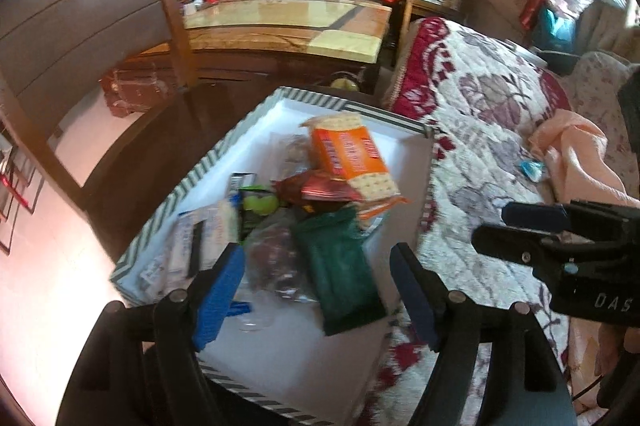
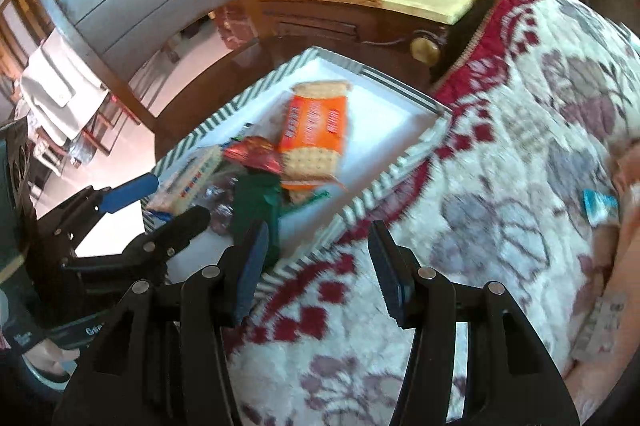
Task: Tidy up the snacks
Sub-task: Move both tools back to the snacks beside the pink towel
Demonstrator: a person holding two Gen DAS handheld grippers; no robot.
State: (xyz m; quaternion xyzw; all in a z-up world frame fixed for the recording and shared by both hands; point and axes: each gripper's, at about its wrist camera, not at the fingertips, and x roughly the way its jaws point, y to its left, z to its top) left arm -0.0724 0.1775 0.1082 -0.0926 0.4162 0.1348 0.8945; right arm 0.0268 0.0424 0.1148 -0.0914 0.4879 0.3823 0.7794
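A white box with a green-striped rim (image 1: 192,182) (image 2: 400,162) holds a heap of snacks: an orange cracker packet (image 1: 352,154) (image 2: 316,130), a red packet (image 1: 316,188) (image 2: 256,152), a dark green packet (image 1: 344,266) (image 2: 256,202) and a clear bag of dark pieces (image 1: 272,258). My left gripper (image 1: 316,282) (image 2: 182,196) hangs open over the box's near end, above the green packet, pressing on nothing. My right gripper (image 2: 320,262) (image 1: 508,226) stands open above the box's right rim and the blanket, empty. A small blue wrapped snack (image 1: 532,168) (image 2: 598,206) lies on the blanket.
The box sits on a dark table beside a red-and-white floral blanket (image 1: 480,130) (image 2: 520,146). A peach cloth (image 1: 576,154) lies at the right. Behind are a glossy-topped wooden cabinet (image 1: 280,18) and a chair back (image 1: 80,26).
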